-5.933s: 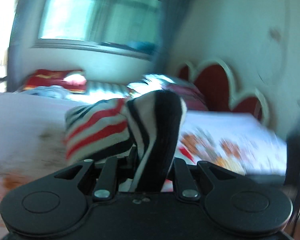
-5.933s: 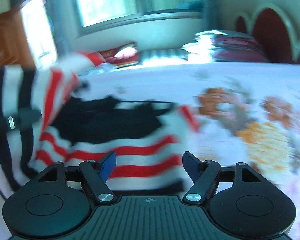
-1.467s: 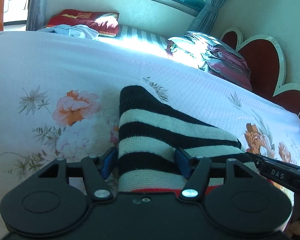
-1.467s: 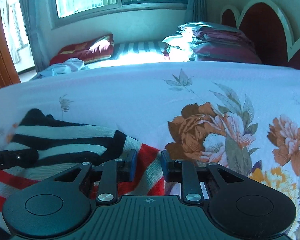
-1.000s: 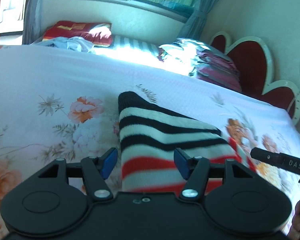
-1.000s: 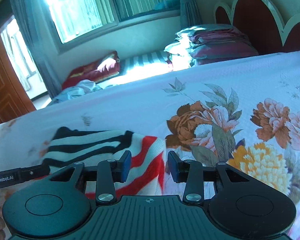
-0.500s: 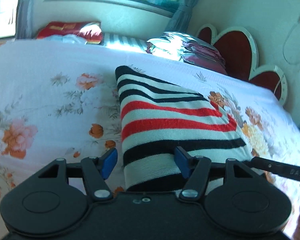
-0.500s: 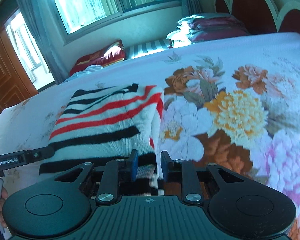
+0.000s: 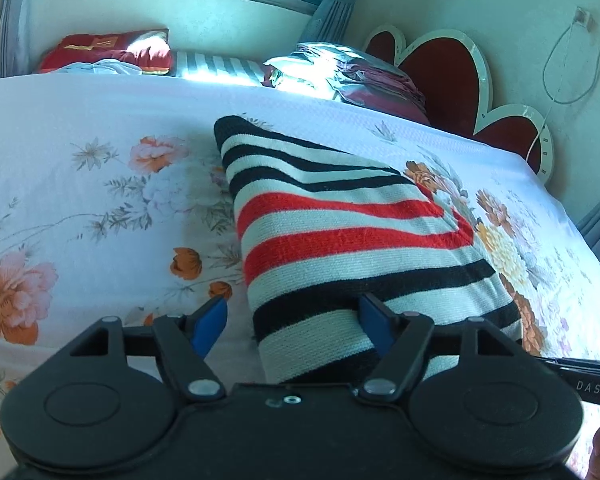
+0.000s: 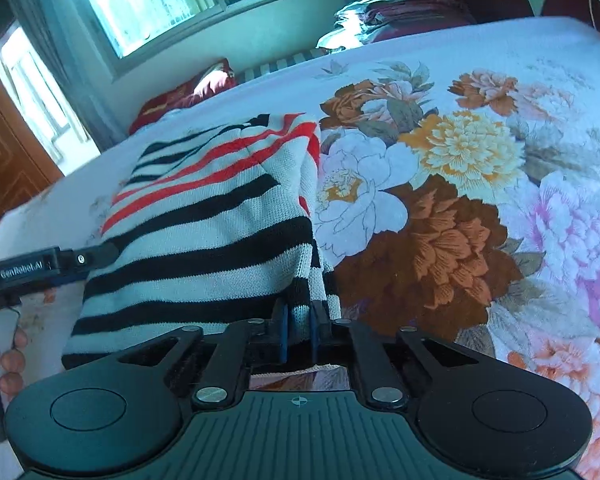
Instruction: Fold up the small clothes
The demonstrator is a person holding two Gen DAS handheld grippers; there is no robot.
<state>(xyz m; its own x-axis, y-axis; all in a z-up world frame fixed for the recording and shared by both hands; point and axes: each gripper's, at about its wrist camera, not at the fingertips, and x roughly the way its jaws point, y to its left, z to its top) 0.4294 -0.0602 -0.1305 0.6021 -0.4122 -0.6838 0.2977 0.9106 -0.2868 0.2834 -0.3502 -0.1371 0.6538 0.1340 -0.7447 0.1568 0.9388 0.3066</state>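
A small knitted sweater (image 9: 340,240) with black, white and red stripes lies folded on the floral bed sheet (image 9: 80,200). My left gripper (image 9: 294,320) is open, its blue pads on either side of the sweater's near left edge. In the right wrist view the sweater (image 10: 204,220) lies left of centre. My right gripper (image 10: 298,336) is shut on the sweater's near right corner. The left gripper's finger (image 10: 52,266) shows at the sweater's left edge.
Folded bedding (image 9: 340,72) is stacked at the head of the bed by the red headboard (image 9: 452,76). A red pillow (image 9: 108,48) and light clothes lie under the window. A wooden door (image 10: 4,152) stands at the left.
Both grippers have pulled back toward the sweater's near edge. The right gripper has closed on the near right corner. The left gripper stays open.
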